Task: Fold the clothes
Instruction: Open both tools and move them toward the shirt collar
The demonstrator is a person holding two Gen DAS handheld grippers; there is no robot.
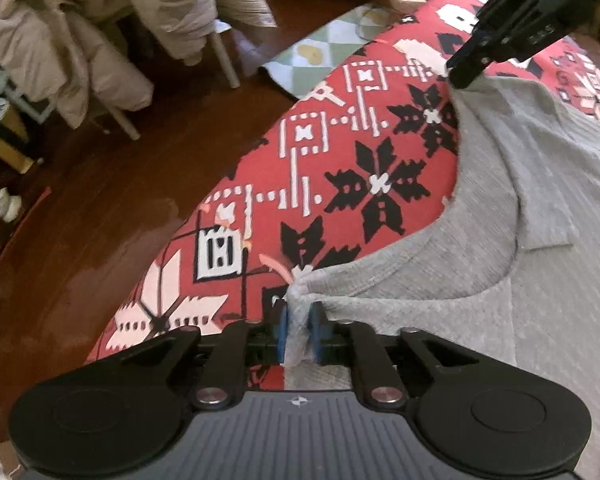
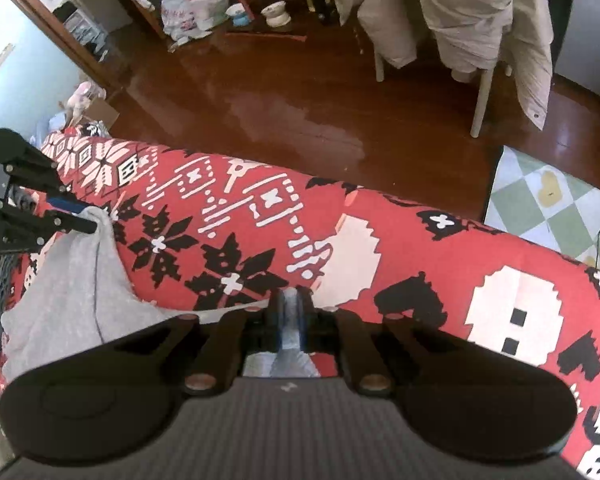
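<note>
A grey ribbed shirt (image 1: 500, 280) lies spread on a red patterned blanket (image 1: 340, 140), with one sleeve folded over its body. My left gripper (image 1: 299, 332) points steeply down at the shirt's near edge, and its blue pads sit against a bunched corner of the fabric. My right gripper (image 2: 291, 316) holds another pinch of the grey cloth between its pads, low over the blanket (image 2: 260, 220). Each gripper shows in the other's view: the right one (image 1: 462, 74) at the shirt's far corner, the left one (image 2: 84, 216) at the corner of the shirt (image 2: 68, 280).
The blanket's edge drops to a glossy wooden floor (image 2: 280, 112). A chair draped with a beige coat (image 1: 72, 40) stands there, near a green checkered mat (image 2: 552, 200). Bowls (image 2: 276, 14) and bags sit by a shelf farther off.
</note>
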